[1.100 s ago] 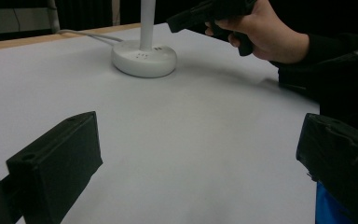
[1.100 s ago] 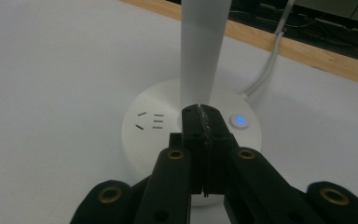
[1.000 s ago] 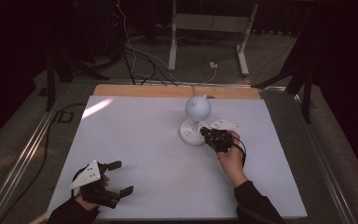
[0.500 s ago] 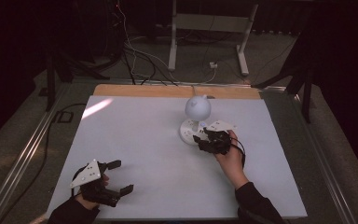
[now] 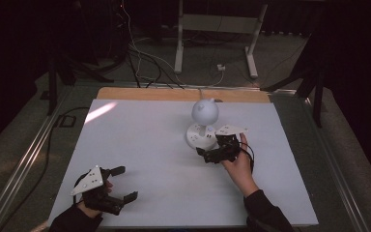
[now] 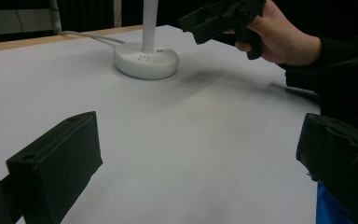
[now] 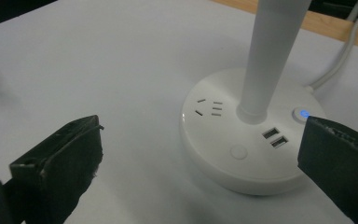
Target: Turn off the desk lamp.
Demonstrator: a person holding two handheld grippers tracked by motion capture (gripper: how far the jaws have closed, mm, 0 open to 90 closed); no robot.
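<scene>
Since a moment earlier, my right gripper (image 5: 211,153) had slid a little toward me and to the left, coming off the lamp's stem to sit just beside the front of its base; the left gripper (image 5: 123,182) had barely shifted. On the white surface (image 5: 140,145) stood a white desk lamp (image 5: 203,123) with a round head, a straight stem and a round base (image 7: 247,140), its cord (image 7: 340,60) trailing off the far edge toward the wooden strip. From the right gripper view I saw the base carrying a socket, two USB ports, a plain round button and a button lit blue (image 7: 301,113). My right fingers (image 7: 58,163) stood wide, empty, the base lying ahead between them. My left fingers (image 6: 56,168) were wide too, holding nothing, near the surface's front left corner, well apart from the lamp.
</scene>
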